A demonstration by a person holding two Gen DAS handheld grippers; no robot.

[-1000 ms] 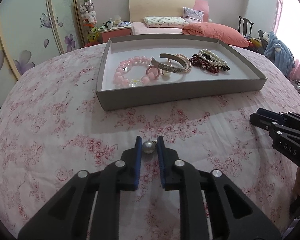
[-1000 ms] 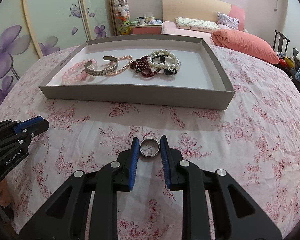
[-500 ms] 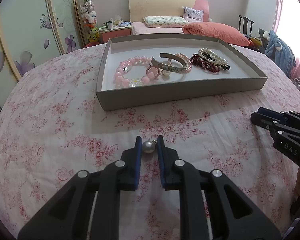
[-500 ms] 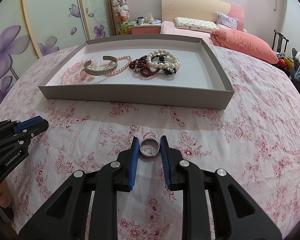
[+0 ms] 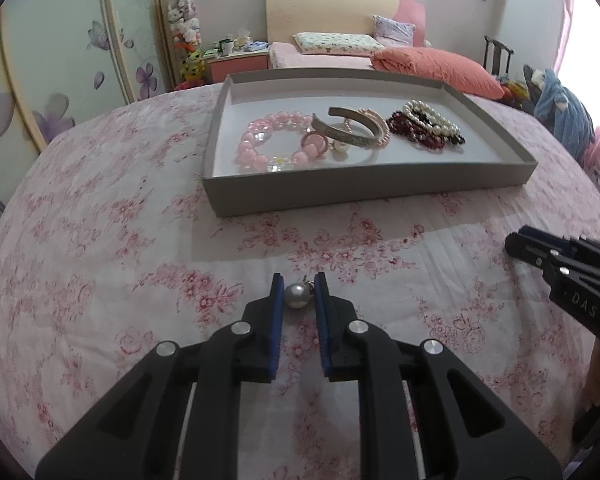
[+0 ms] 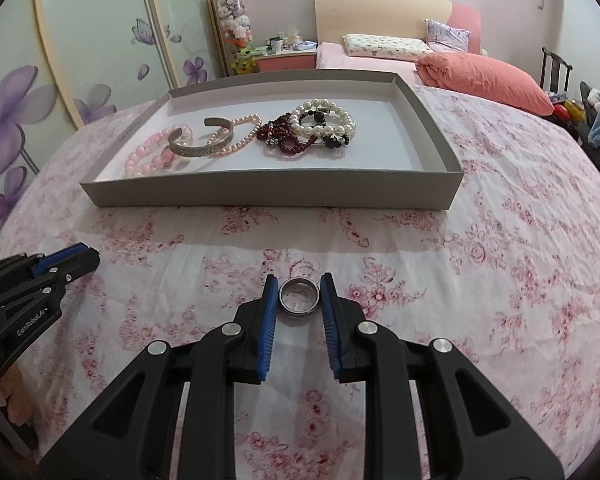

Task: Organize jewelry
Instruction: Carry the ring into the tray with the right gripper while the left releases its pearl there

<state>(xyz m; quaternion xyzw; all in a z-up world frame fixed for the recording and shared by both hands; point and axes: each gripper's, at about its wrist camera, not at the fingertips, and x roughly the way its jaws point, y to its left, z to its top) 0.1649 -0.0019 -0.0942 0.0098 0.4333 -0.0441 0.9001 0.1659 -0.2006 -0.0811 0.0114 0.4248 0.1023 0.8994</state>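
Note:
My left gripper [image 5: 299,286] is shut on a pearl earring [image 5: 296,295], held just above the floral cloth. My right gripper [image 6: 299,288] is shut on a silver ring [image 6: 299,301], also low over the cloth. The grey tray [image 5: 364,190] lies beyond both grippers. It holds a pink bead bracelet [image 5: 266,148], a silver cuff [image 5: 342,134], a small pearl bracelet, a dark red bracelet [image 6: 286,136] and a white pearl bracelet [image 6: 324,120]. The right gripper shows at the right edge of the left wrist view [image 5: 518,246]; the left gripper shows at the left edge of the right wrist view [image 6: 86,256].
The round table wears a pink floral cloth [image 6: 500,240]. Behind it are a bed with an orange pillow [image 6: 488,80], a nightstand [image 6: 286,60] and sliding wardrobe doors with purple flowers [image 6: 16,120]. A chair with clothes stands at the far right [image 5: 560,112].
Both grippers keep their hold; the views have barely shifted. The tray's contents are unchanged.

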